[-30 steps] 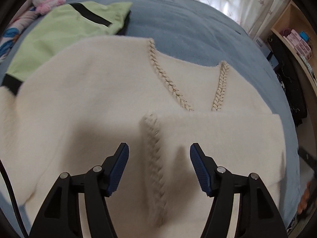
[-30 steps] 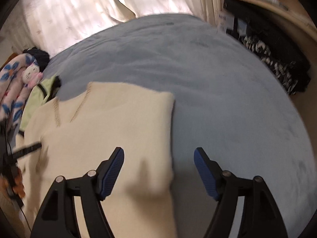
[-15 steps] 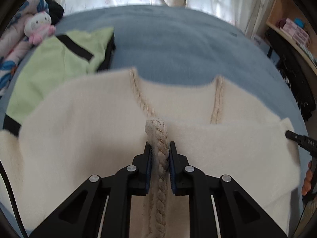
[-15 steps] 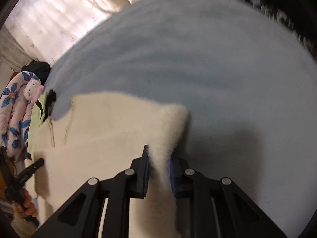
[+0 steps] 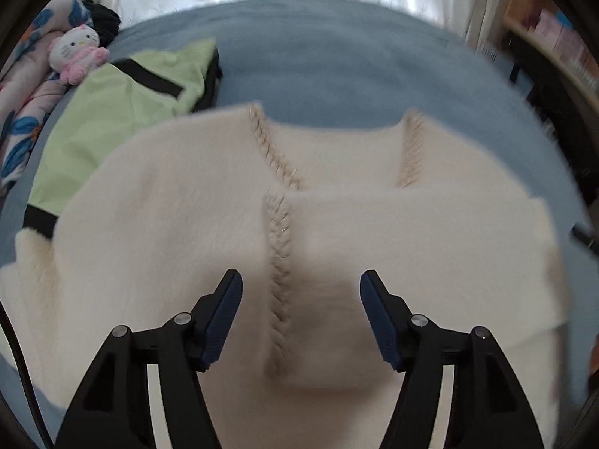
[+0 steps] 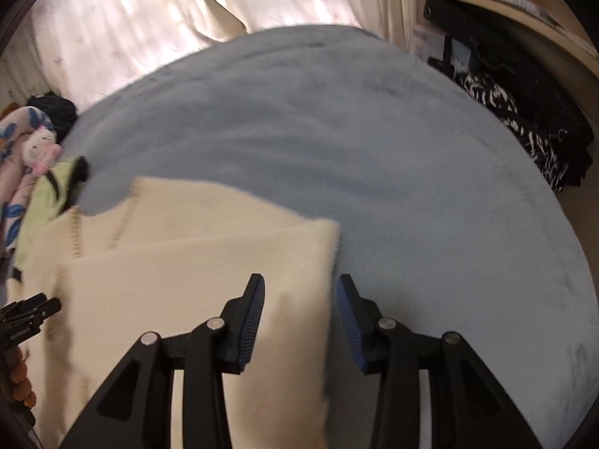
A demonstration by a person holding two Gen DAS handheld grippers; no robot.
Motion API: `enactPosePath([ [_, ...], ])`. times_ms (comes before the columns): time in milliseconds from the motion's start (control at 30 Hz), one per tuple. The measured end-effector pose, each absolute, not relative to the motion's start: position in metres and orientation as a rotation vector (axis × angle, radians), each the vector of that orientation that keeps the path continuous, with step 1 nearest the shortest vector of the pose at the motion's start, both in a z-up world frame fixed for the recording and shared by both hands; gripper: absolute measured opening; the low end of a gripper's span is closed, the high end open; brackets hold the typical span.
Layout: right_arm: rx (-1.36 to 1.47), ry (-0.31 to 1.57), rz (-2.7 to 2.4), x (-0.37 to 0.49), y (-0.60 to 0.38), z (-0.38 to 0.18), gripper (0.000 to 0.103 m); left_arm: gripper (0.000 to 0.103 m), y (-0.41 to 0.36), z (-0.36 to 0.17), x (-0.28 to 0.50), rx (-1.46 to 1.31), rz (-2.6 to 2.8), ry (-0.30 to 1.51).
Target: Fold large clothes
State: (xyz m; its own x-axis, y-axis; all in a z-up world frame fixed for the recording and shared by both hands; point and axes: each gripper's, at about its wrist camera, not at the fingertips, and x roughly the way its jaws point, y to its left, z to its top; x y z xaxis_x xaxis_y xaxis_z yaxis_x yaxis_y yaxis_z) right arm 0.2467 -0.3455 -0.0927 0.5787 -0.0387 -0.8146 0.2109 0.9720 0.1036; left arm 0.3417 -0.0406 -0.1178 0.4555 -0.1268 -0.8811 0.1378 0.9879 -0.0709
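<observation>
A cream fleece cardigan (image 5: 179,202) with braided trim (image 5: 279,258) lies spread on the blue bed cover, its right part folded across the front. My left gripper (image 5: 301,308) hovers over the braided edge, its jaws opening, pads clear of the cloth. In the right wrist view the same cardigan (image 6: 179,269) shows its folded right edge. My right gripper (image 6: 299,314) straddles that edge, jaws opening, the cloth between them but not pressed. The left gripper's tip (image 6: 30,314) peeks in at the left.
A light green garment with black trim (image 5: 112,112) lies left of the cardigan, a plush toy (image 5: 76,52) and floral fabric behind it. Blue bed cover (image 6: 374,149) stretches far and right. Curtains stand behind. Dark clothes (image 6: 524,112) and a shelf sit at the right.
Both grippers pinched the cardigan half a second ago, the left on the braided trim, the right on the folded edge. Both have let go and spread their jaws.
</observation>
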Motion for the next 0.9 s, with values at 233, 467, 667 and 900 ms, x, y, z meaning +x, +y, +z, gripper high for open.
enactPosePath([
  [233, 0.171, 1.010, 0.048, 0.220, -0.260, -0.110, 0.041, 0.064, -0.051, -0.098, 0.291, -0.147, -0.178, 0.976],
  [467, 0.055, 1.044, 0.050, 0.213, -0.232, -0.143, 0.041, 0.064, -0.068, -0.152, 0.285, -0.078, -0.121, 1.107],
  [667, -0.026, 1.010, -0.209, 0.207, -0.301, -0.145, 0.039, 0.064, -0.057, -0.160, 0.283, -0.031, -0.112, 1.096],
  [900, 0.006, 1.028, -0.292, 0.199, -0.334, -0.154, 0.055, 0.064, -0.057, -0.160, 0.281, 0.003, -0.101, 1.084],
])
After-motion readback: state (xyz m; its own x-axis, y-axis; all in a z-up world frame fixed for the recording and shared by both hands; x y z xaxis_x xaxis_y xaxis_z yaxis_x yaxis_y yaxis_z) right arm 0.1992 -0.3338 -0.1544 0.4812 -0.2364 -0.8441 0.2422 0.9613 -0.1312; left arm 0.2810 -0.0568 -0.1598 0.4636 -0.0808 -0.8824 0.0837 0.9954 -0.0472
